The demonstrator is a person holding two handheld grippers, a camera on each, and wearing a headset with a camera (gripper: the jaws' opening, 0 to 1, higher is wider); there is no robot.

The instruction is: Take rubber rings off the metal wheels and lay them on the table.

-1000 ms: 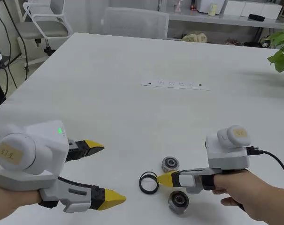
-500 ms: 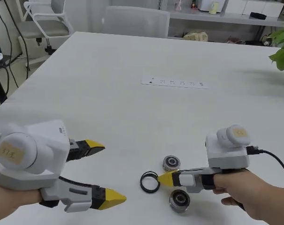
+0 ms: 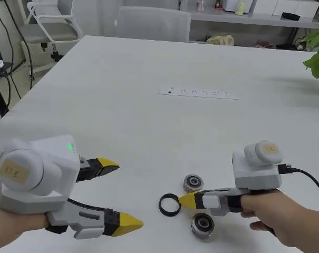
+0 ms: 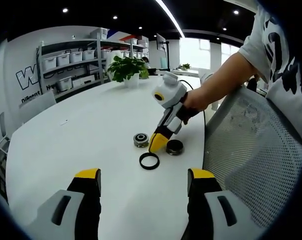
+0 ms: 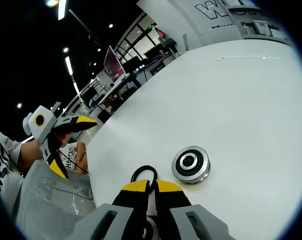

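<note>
A loose black rubber ring [image 3: 169,204] lay flat on the white table [image 3: 148,121], near the front edge and right of centre. Two small round metal wheels with dark hubs stood by it. One wheel [image 3: 192,183] was just beyond the ring to its right. The other wheel [image 3: 202,224] was nearer the person, also to the right, and looked darker around its rim.

The right gripper [image 3: 186,200], held low in a hand [image 3: 275,219], pointed left between the two wheels. Its yellow-tipped jaws were pressed together. The tips reached the ring's right edge, and nothing could be made out between them. In the right gripper view the ring curved out from just beyond the closed tips, with the far wheel lying close beside it on the right.

The left gripper [image 3: 117,193] was held at the near left, well apart from the ring and wheels. Its jaws were spread wide and held nothing. In the left gripper view the ring lay on the table ahead, between the lines of the two open jaws.

Farther across the table a flat white power strip [image 3: 193,93] lay alone. A green leafy plant [image 3: 317,47] stood at the far right edge. A grey mesh chair back [image 4: 250,150] stood close to the table on the person's side.
</note>
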